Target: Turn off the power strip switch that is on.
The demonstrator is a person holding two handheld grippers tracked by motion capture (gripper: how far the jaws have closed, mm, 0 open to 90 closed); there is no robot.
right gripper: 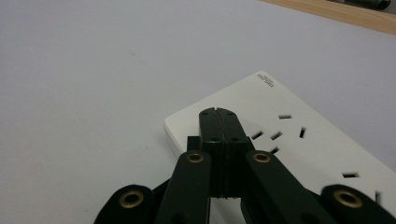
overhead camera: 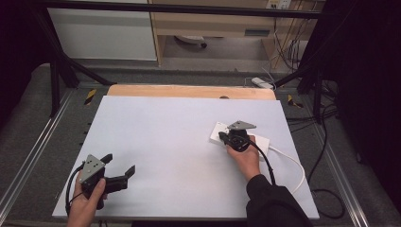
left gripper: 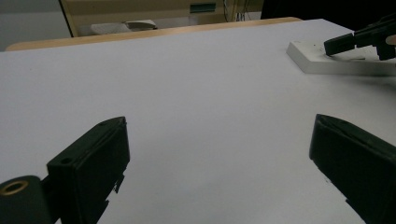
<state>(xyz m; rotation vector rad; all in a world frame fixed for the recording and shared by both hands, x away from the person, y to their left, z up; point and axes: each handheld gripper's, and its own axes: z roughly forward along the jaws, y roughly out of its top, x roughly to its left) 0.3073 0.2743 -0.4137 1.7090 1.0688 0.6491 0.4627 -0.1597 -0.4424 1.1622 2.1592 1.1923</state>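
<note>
White power strip [overhead camera: 218, 132] flat on the right half of the white table [overhead camera: 156, 142], cord trailing off toward the right edge; right gripper [right gripper: 218, 113] poised over its near end, jaws pressed together, nothing between; left gripper [overhead camera: 120, 166] well apart at the near-left corner, jaws spread wide, empty

Right claw [right gripper: 218, 112] hides part of power strip [right gripper: 299, 140]; its far end's cut off.

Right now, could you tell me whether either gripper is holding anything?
Nothing: the left gripper is open over bare table, and the right gripper is shut, empty, over the power strip.
</note>
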